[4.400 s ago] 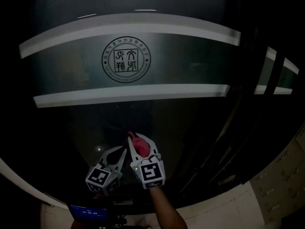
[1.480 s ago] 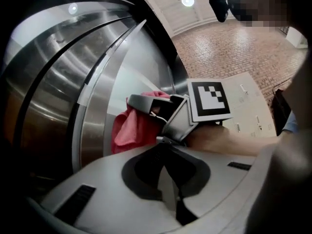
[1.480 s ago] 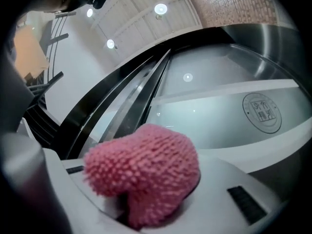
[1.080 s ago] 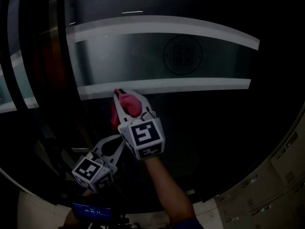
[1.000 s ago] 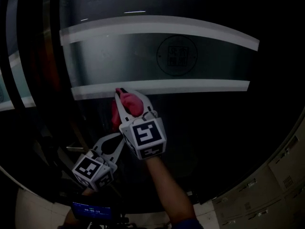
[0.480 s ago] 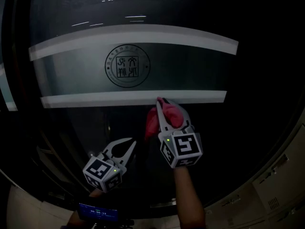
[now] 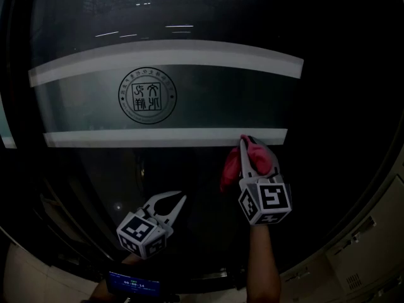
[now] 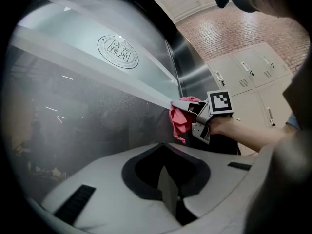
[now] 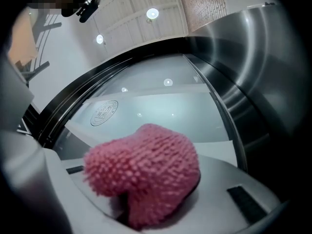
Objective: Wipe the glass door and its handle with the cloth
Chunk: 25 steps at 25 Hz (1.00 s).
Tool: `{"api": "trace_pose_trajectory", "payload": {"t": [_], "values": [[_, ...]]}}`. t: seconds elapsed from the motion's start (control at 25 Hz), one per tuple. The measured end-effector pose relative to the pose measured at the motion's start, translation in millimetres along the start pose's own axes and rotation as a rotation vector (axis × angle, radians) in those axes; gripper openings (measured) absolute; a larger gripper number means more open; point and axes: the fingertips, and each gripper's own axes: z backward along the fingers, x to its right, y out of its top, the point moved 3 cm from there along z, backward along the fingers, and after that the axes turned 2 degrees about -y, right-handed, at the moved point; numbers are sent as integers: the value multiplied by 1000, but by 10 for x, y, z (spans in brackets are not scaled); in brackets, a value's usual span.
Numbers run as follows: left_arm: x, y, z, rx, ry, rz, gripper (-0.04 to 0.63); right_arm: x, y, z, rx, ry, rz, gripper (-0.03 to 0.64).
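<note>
The dark glass door (image 7: 189, 36) carries a frosted band (image 7: 221, 96) with a round seal logo (image 7: 147, 95). My right gripper (image 7: 245, 140) is shut on a pink nubby cloth (image 7: 230, 169) and presses it to the glass at the right end of the band's lower white stripe. The cloth (image 9: 146, 169) fills the jaws in the right gripper view; the left gripper view shows that cloth (image 8: 179, 122) against the glass. My left gripper (image 7: 182, 198) hangs lower left, shut on nothing and away from the glass. No handle is discernible.
A steel door post (image 8: 192, 77) runs right of the glass. Beige lockers (image 8: 243, 72) stand beyond it; they also show as lockers (image 7: 372, 245) at bottom right of the head view. A small lit screen (image 7: 131, 284) sits at the bottom edge.
The right gripper has swept the cloth rightward along the lower white stripe, from left of the seal logo to right of it. The left gripper stayed low and shut.
</note>
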Motion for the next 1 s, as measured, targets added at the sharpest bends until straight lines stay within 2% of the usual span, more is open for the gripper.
{"api": "trace_pose_trajectory", "payload": {"t": [0.12,0.28,0.4,0.56,0.72,0.88,1.0], "values": [[-59,38,137,0,33,-9,12,-255,42,25,29,22,22,54],[-312,-10,567,-30,133,-92,12,-1072,47,128,74,130,34,54],[-563,-134,974,-62,202,-96,12,-1871,-121,112,52,254,-18,55],[-921,-239,1583,-96,299,-103,12,-2860,-410,-55,-6,351,-154,54],[-1241,-271,2144,-104,369,-109,12,-3769,-514,-230,-19,450,-208,55],[-1477,-318,2569,-118,415,-116,12,-4430,-552,-364,3,521,-258,55],[-1561,-365,2721,-134,410,-110,12,-4667,-589,-430,4,531,-277,55]]}}
